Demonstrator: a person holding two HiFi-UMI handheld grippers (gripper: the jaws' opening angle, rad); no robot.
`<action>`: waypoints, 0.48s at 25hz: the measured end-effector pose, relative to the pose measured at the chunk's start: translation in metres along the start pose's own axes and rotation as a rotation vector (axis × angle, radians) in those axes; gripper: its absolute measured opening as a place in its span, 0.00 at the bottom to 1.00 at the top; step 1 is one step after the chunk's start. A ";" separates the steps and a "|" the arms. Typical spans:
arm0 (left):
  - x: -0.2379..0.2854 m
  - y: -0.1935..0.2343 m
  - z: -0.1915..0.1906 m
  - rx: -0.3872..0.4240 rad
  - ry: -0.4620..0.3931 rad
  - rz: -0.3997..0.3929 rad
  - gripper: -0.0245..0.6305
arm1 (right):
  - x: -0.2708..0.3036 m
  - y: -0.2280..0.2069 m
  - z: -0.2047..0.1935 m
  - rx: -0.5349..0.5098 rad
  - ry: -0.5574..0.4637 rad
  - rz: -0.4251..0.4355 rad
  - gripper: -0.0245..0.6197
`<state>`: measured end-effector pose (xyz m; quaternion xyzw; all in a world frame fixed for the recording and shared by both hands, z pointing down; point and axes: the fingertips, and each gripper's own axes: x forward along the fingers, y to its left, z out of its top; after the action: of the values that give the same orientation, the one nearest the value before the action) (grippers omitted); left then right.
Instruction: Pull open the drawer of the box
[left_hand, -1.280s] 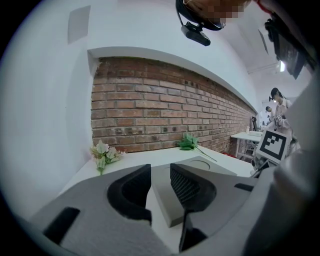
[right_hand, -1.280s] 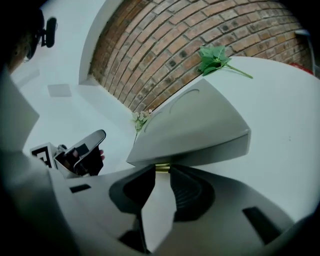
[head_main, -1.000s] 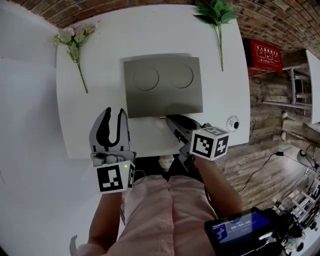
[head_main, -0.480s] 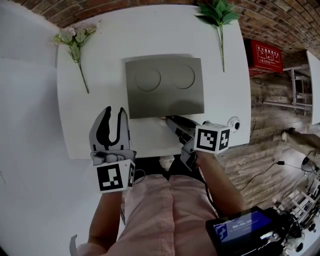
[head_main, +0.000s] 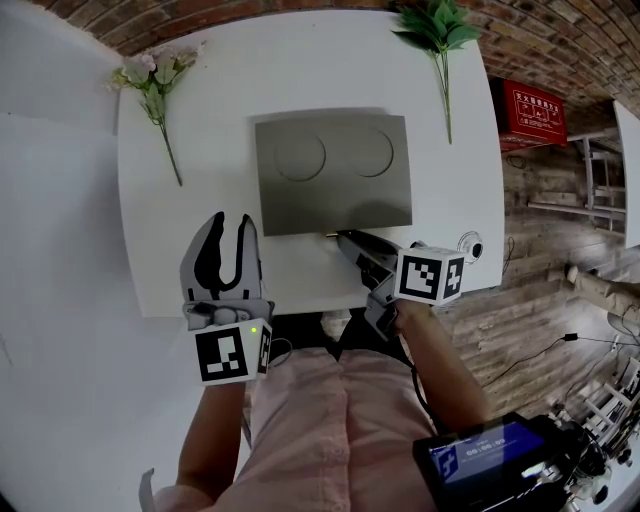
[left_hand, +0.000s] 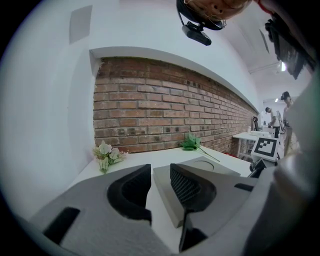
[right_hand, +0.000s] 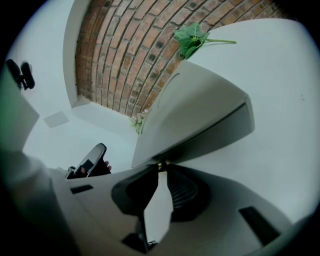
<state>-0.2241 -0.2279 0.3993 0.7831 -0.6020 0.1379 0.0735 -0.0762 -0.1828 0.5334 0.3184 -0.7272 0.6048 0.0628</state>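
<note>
The right gripper had edged slightly to the right along the near edge of the white table since a second before, its marker cube sitting a touch farther right. Its jaws, narrower than before, were closing on the small brass knob, which stood between the jaw tips. The left gripper had not moved: it hovered over the near left of the table, jaws apart with nothing between them, well apart from the box. The box itself had stayed put, its drawer no farther out than before.

The grey box lay flat in the middle of the table, a low slab with two shallow round recesses side by side in its top. Its drawer front faced the near edge, a dark band under the overhanging lid, flush and shut. A spray of pale flowers lay at the far left, a green leafy sprig at the far right.
</note>
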 end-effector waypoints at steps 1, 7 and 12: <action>0.000 0.001 0.000 0.001 0.001 0.002 0.23 | 0.000 0.000 0.000 0.000 -0.001 0.000 0.13; 0.001 -0.002 0.002 0.005 -0.003 -0.008 0.23 | -0.002 0.000 -0.004 0.003 0.001 0.000 0.13; 0.002 -0.003 0.001 0.003 -0.005 -0.012 0.23 | -0.003 -0.003 -0.006 0.008 -0.001 -0.002 0.13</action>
<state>-0.2209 -0.2290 0.3987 0.7872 -0.5971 0.1366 0.0717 -0.0736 -0.1763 0.5358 0.3197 -0.7246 0.6074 0.0616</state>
